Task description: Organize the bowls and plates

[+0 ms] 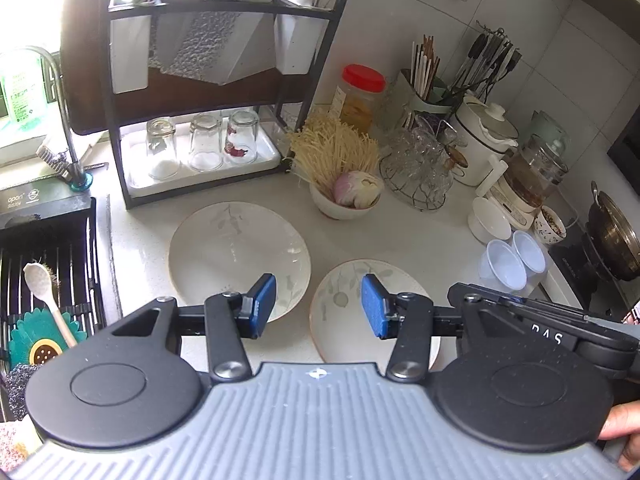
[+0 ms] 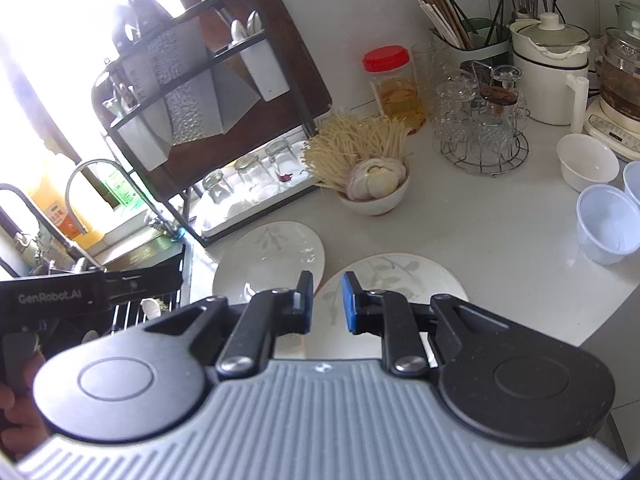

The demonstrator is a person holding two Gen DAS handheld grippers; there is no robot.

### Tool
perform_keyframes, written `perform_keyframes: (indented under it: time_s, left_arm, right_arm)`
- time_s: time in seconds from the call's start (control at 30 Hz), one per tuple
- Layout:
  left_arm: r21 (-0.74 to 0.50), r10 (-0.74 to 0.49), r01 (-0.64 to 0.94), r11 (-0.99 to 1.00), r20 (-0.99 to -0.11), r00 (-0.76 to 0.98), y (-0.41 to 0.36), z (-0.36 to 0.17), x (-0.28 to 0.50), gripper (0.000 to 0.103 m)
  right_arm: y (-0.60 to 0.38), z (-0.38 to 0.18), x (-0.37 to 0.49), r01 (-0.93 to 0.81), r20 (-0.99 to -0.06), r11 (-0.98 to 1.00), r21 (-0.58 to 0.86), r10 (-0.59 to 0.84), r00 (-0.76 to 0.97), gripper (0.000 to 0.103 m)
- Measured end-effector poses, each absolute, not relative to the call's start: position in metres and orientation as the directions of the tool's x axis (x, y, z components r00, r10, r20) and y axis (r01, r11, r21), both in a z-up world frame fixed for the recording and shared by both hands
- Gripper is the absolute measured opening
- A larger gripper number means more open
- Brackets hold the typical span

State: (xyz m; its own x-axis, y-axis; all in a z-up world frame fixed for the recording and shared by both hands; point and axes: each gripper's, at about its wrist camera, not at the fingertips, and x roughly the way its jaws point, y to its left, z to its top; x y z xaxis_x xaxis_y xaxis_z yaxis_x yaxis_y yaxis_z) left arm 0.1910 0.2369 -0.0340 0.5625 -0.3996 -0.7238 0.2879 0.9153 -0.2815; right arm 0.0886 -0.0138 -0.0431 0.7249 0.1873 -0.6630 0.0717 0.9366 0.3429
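Two cream plates with a faint leaf print lie side by side on the white counter, a larger plate (image 1: 236,252) (image 2: 276,252) on the left and a smaller plate (image 1: 348,308) (image 2: 400,276) on the right. My left gripper (image 1: 318,306) hovers above the gap between them, open with nothing between its blue pads. My right gripper (image 2: 327,302) hangs over the same spot, its pads a narrow gap apart and holding nothing. Behind the plates, a bowl (image 1: 348,208) (image 2: 376,200) holds enoki mushrooms and a cut onion. A small white bowl (image 1: 490,220) (image 2: 586,162) stands at the right.
A black rack (image 1: 208,128) with upturned glasses stands behind the plates. The sink (image 1: 48,264) with a drain rack and spoon is at the left. Plastic cups (image 1: 504,266), a wire glass holder (image 1: 420,168), a red-lidded jar (image 1: 360,96), kettles and a wok (image 1: 616,236) crowd the right.
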Motion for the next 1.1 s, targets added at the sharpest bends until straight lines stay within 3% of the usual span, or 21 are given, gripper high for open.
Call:
perform_keyframes:
  time_s: [0.3, 0.73, 1.03, 1.1]
  left_arm:
    - [-0.28, -0.395, 0.283, 0.917, -0.726, 0.562, 0.281, -0.044, 0.181, 0.053]
    - [-0.325, -0.341, 0.138, 0.936, -0.73, 0.592, 0.318, -0.06, 0.22, 0.054]
    - [-0.306, -0.295, 0.086, 0.948, -0.748, 0.594, 0.305, -0.075, 0.254, 0.058]
    - [-0.314, -0.288, 0.06, 0.948, -0.758, 0.585, 0.305, -0.079, 0.262, 0.063]
  right_arm:
    - [0.023, -0.053, 0.078, 0.074, -0.687, 0.939, 0.336, 0.191, 0.701, 0.02]
    - [0.023, -0.061, 0.12, 0.071, -0.708, 0.943, 0.325, 0.193, 0.68, 0.02]
    - [0.009, -0.073, 0.161, 0.031, -0.713, 0.939, 0.342, 0.238, 0.659, 0.02]
    - [0.006, -0.077, 0.171, 0.031, -0.721, 0.936, 0.352, 0.25, 0.647, 0.02]
